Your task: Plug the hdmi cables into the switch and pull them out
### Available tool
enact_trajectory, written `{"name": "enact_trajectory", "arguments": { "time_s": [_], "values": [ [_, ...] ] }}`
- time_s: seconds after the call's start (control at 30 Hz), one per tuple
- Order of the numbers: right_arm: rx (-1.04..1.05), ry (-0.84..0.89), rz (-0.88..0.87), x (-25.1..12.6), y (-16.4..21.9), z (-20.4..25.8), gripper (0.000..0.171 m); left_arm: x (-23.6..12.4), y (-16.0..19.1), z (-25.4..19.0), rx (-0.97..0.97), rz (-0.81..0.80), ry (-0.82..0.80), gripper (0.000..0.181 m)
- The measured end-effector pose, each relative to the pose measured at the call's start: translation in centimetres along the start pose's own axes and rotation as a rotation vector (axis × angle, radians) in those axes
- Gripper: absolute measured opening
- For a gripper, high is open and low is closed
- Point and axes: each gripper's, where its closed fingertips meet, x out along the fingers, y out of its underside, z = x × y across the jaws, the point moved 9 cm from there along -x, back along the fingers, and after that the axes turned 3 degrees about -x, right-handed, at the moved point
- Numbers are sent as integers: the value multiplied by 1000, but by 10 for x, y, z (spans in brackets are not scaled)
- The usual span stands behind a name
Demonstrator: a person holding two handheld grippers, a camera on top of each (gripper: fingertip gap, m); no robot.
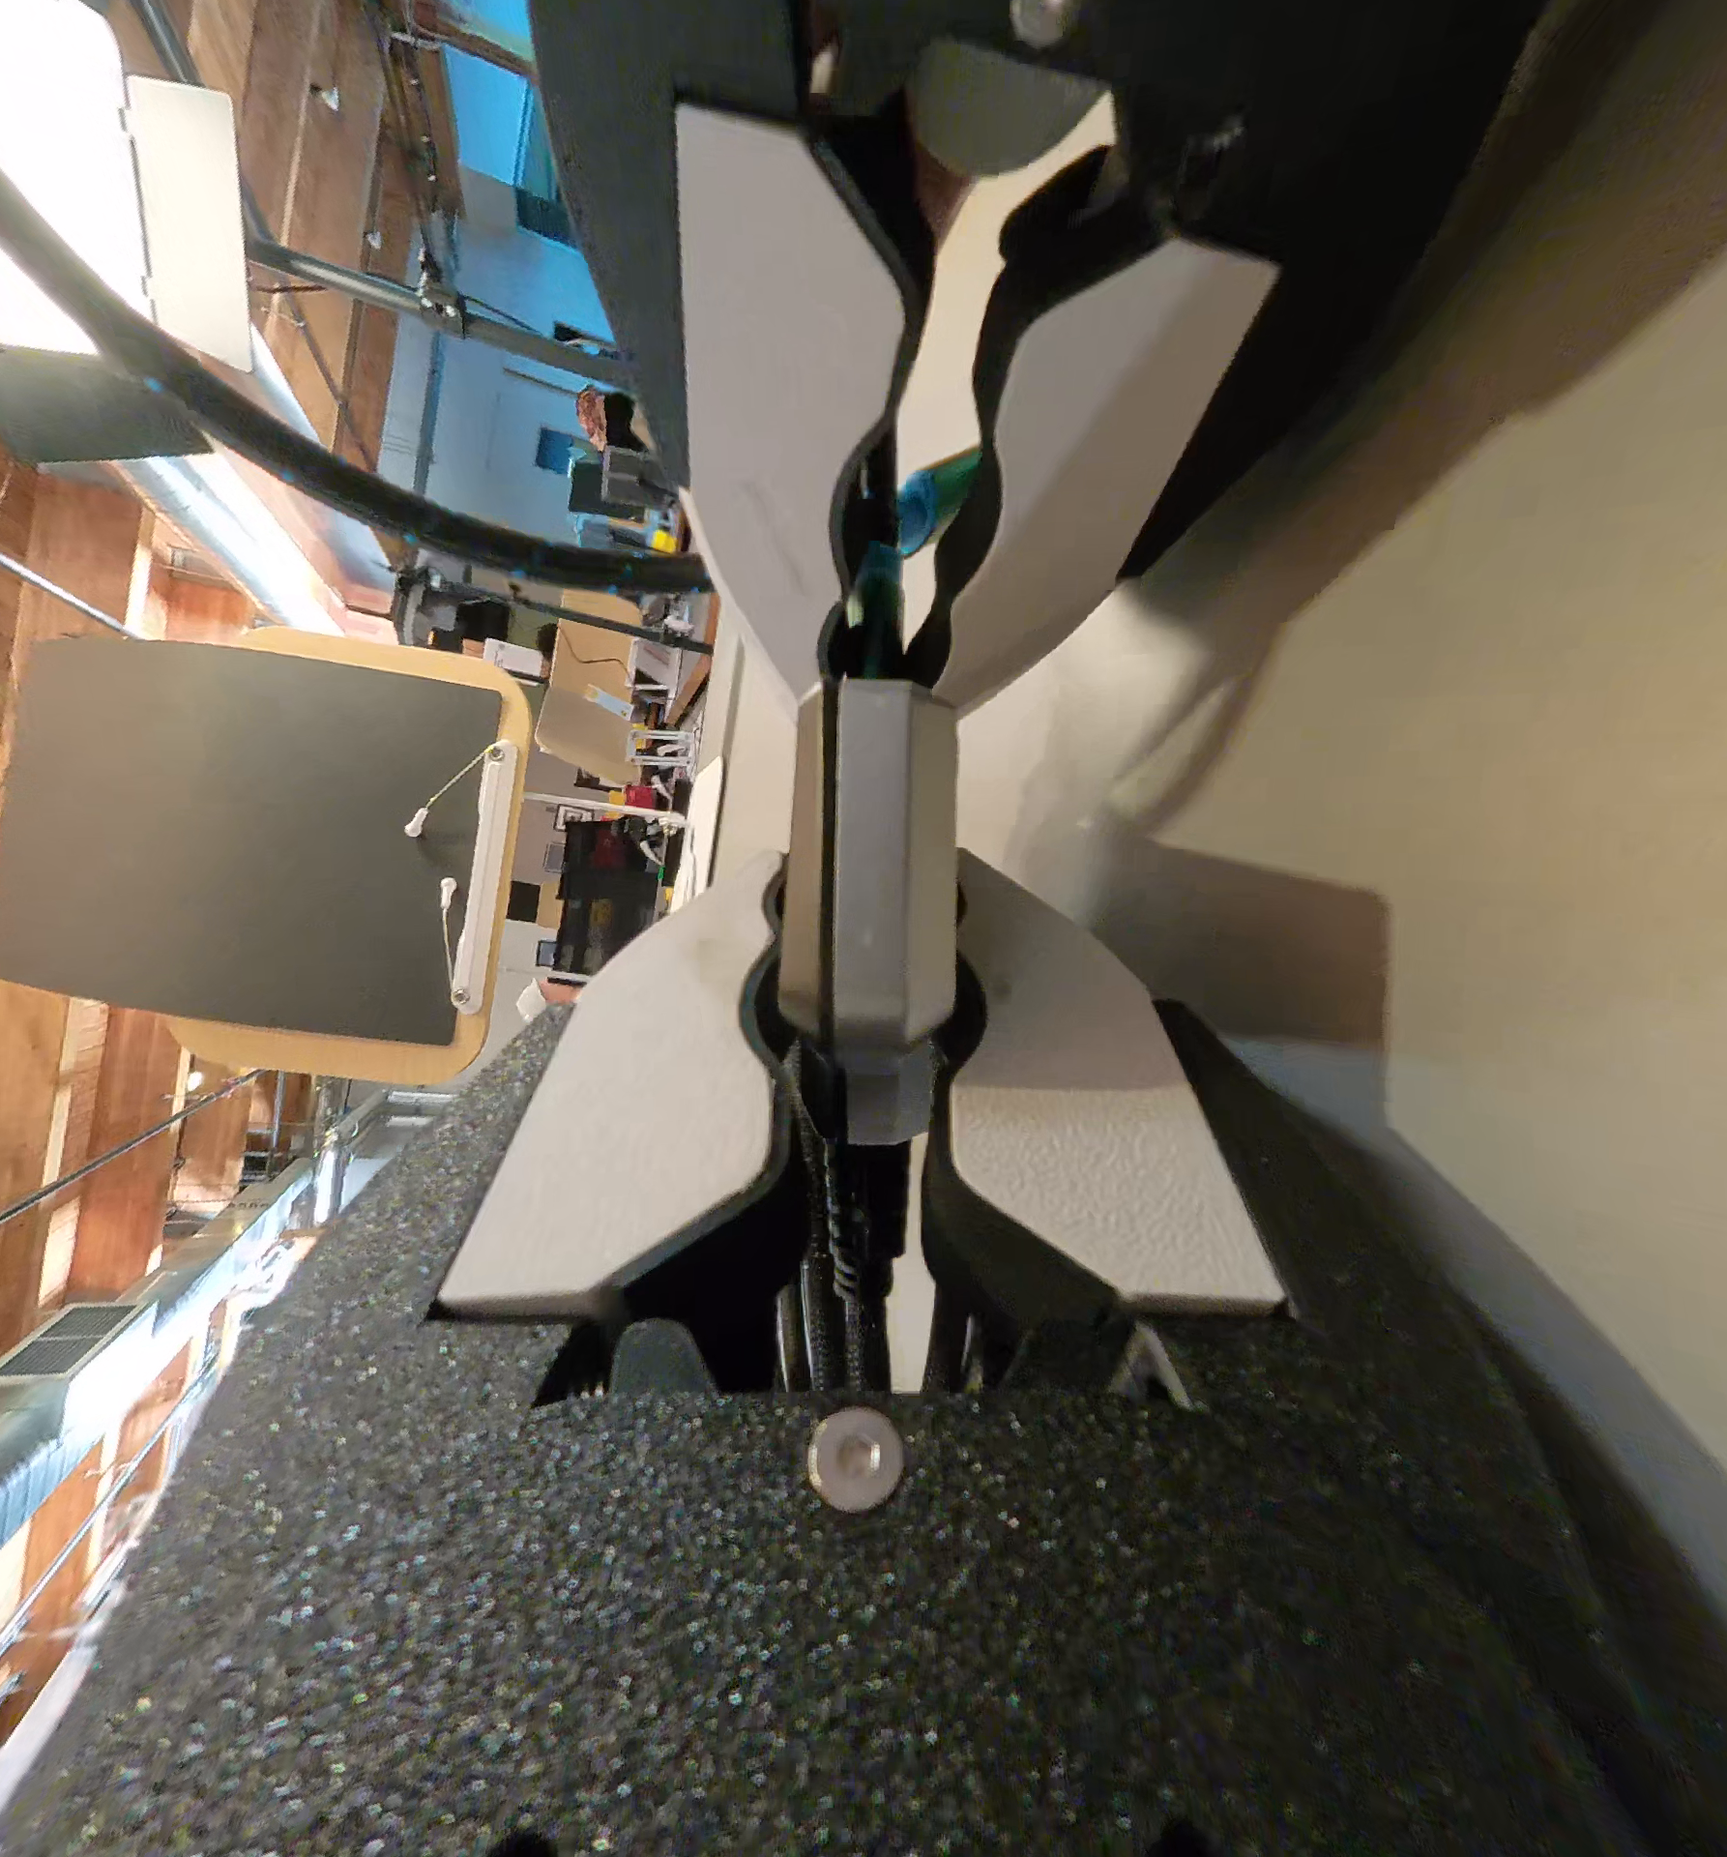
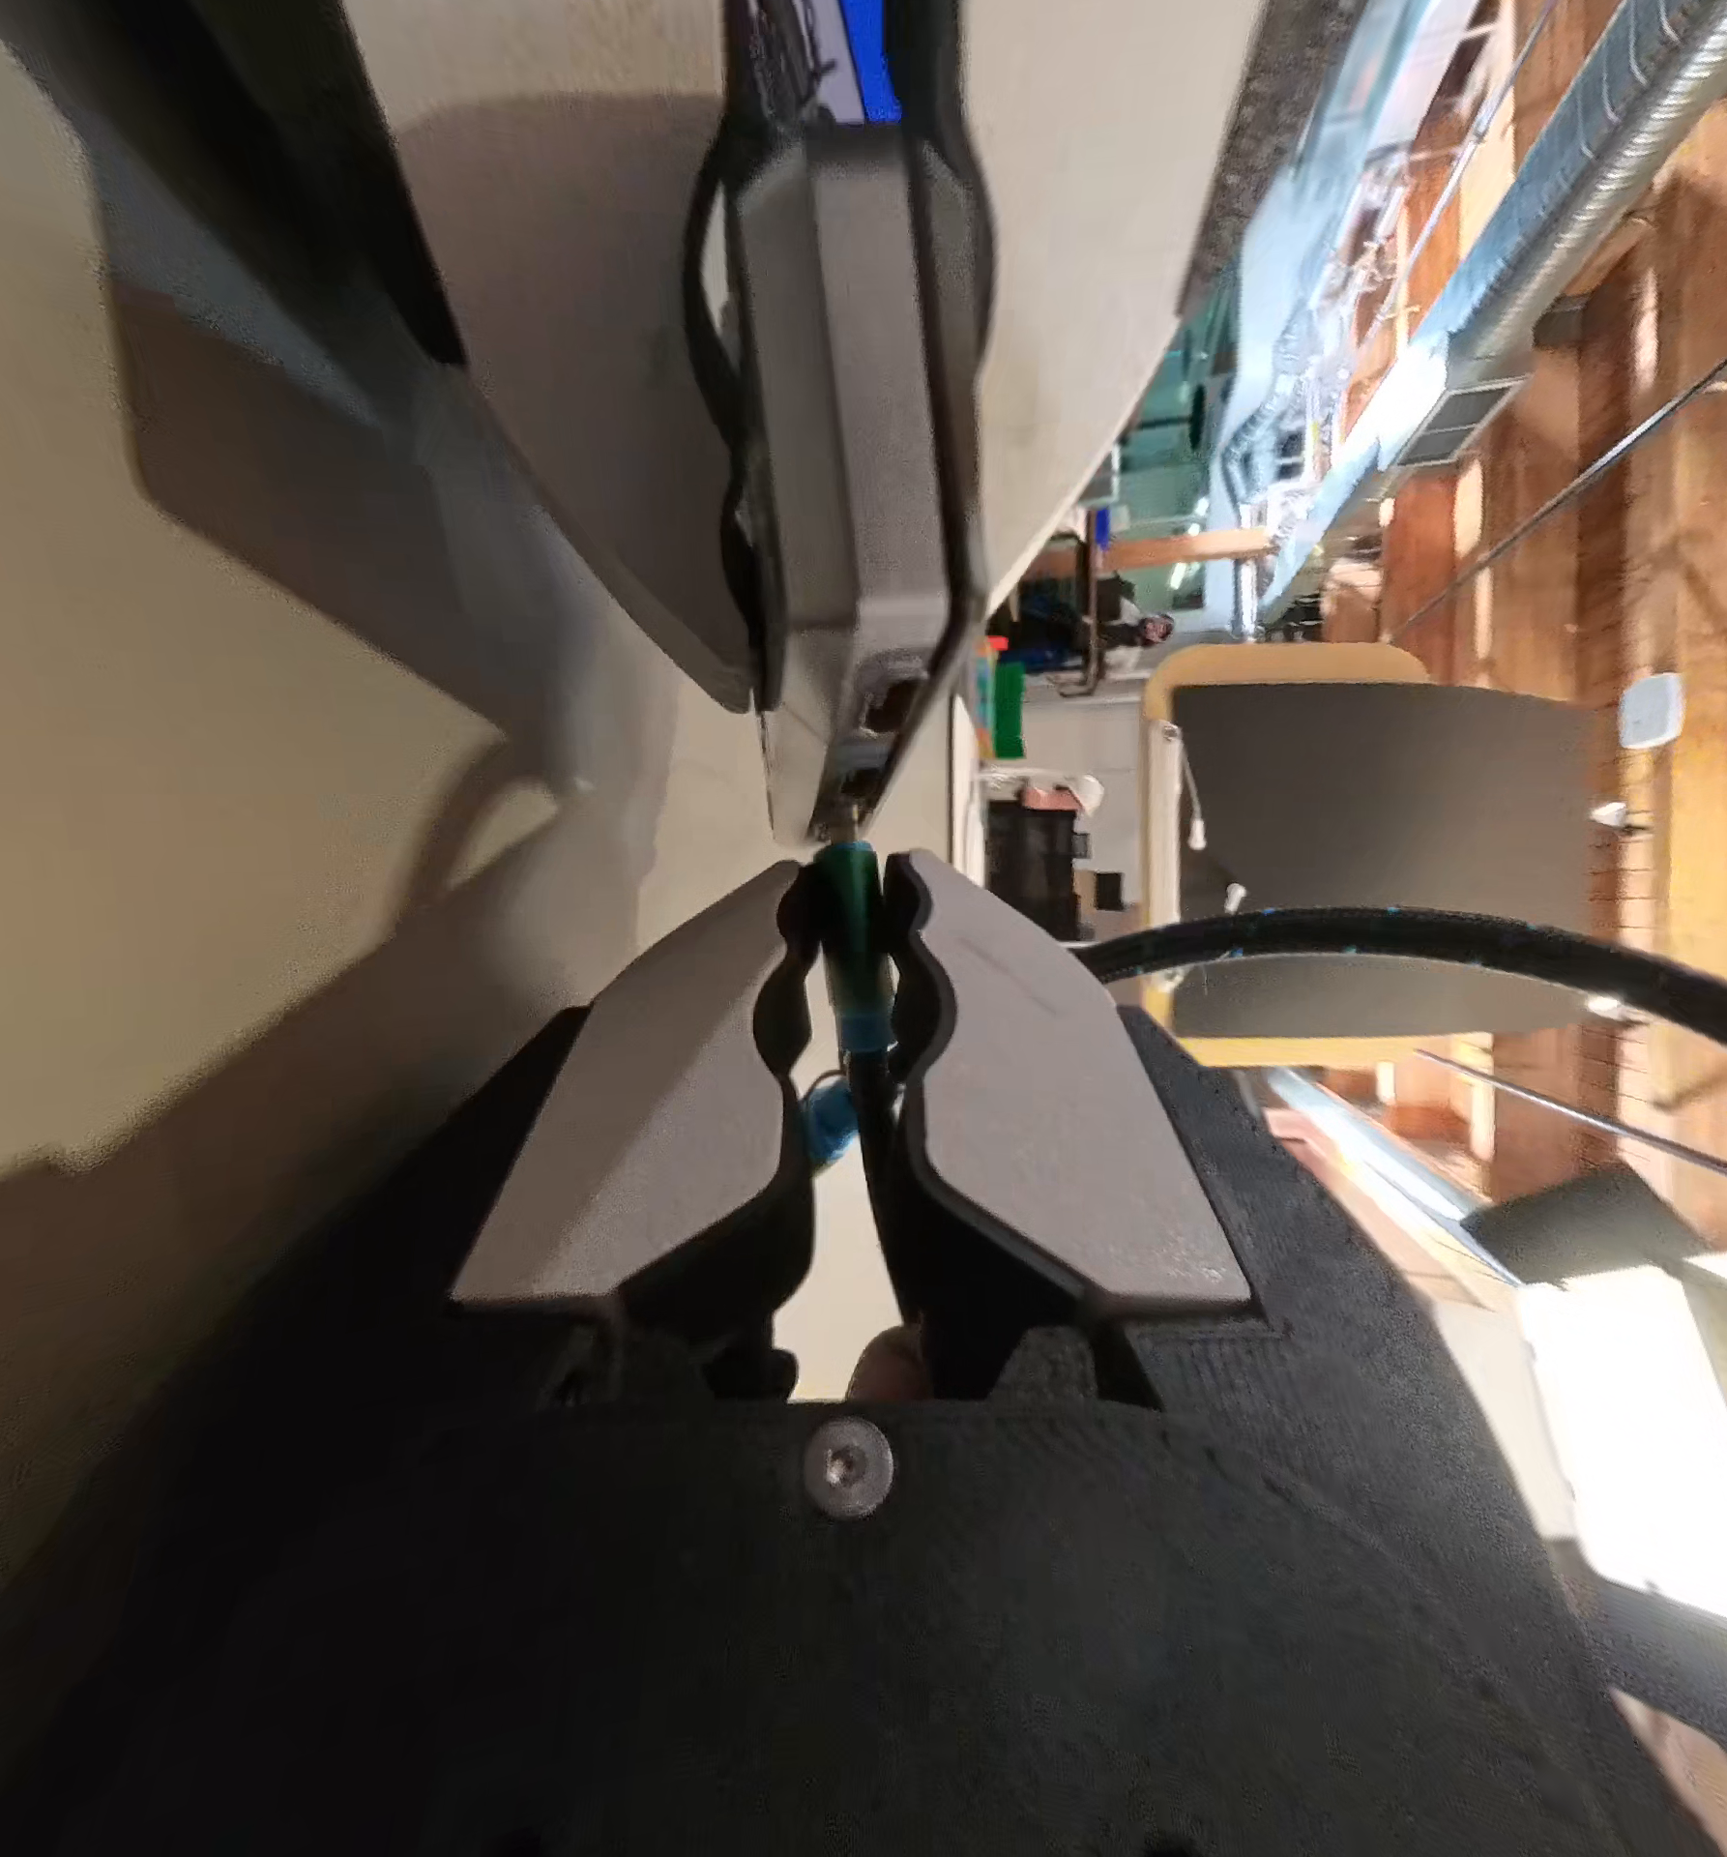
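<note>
Left gripper [image 1: 870, 965]: clamped on the grey switch [image 1: 875, 864], centre frame.
Right gripper [image 2: 844, 935]: closed on one green-taped hdmi plug [image 2: 849, 919], tip at the switch's end.
Right view only: two ports (lower one meeting the plug).
Cables: one black cable [image 2: 1442, 950] arcing right.
Tabletop [image 2: 186, 703]: pale, left side.

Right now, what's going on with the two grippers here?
The left gripper is shut on the grey switch, holding it off the pale table. Facing it, the right gripper is shut on the green HDMI plug, whose metal tip sits right at a port on the switch's end. Whether it is fully seated cannot be told. Its black cable loops away.
</note>
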Motion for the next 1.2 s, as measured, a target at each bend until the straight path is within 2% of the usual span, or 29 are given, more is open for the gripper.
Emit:
{"name": "enact_trajectory", "arguments": {
  "time_s": [0.17,0.4,0.53,0.73,0.83,1.0,1.2],
  "values": [
    [59,-50,-67,-8,7,0,13,0,-3,-2,1,-31,26,26],
    [-137,110,127,-3,-6,2,14,3,1,4,-34,38,-33,23],
    [-7,36,40,-8,1,0,14,3,-1,2,-31,25,-1,24],
    [-48,24,58,-8,-1,4,13,3,1,-1,-34,27,29,24],
    [16,22,34,-10,0,0,13,1,-1,1,-48,-47,14,24],
    [82,40,22,-12,4,-5,13,5,5,4,-92,-32,-27,47],
    [61,78,-12,-14,-1,-6,13,6,0,3,-51,-43,-62,51]
  ]
}}
